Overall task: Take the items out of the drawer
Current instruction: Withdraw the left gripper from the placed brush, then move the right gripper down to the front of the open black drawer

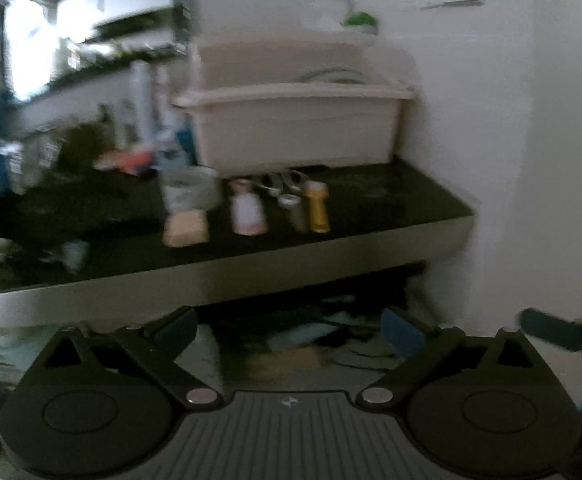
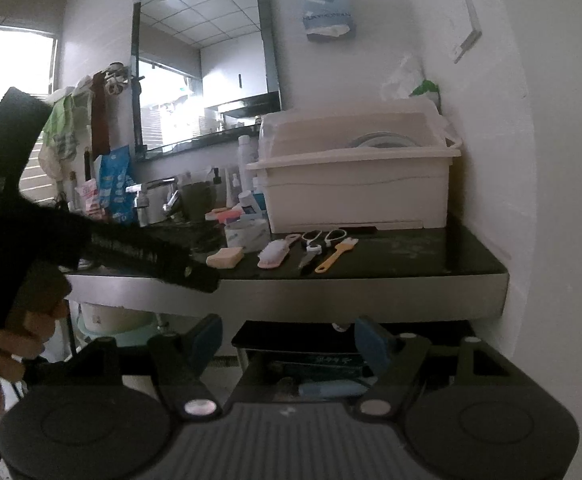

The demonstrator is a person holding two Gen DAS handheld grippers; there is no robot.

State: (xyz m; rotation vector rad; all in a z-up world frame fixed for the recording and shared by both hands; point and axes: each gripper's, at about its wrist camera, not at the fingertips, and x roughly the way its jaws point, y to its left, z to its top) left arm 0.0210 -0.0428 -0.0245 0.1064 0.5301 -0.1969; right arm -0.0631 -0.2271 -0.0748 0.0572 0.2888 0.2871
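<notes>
Below the steel-edged counter (image 2: 331,292) the drawer (image 2: 259,336) stands open, with a blue tube-like item (image 2: 331,390) and dark packets inside. My right gripper (image 2: 289,338) is open in front of it, holding nothing. My left gripper (image 1: 289,330) is also open and empty, level with the drawer (image 1: 311,332), which is blurred in this view. A row of items lies on the counter: a beige sponge (image 2: 225,258), a pink-and-white brush (image 2: 275,254), scissors (image 2: 315,242) and a yellow-handled brush (image 2: 337,254). A hand holds the left gripper (image 2: 199,276) at the left of the right wrist view.
A white lidded dish box (image 2: 355,184) stands at the back of the counter against the right wall. Bottles, a tap, a blue bag (image 2: 113,184) and a tissue pack (image 2: 247,232) crowd the left side below a mirror (image 2: 203,60). Basins sit under the counter at the left.
</notes>
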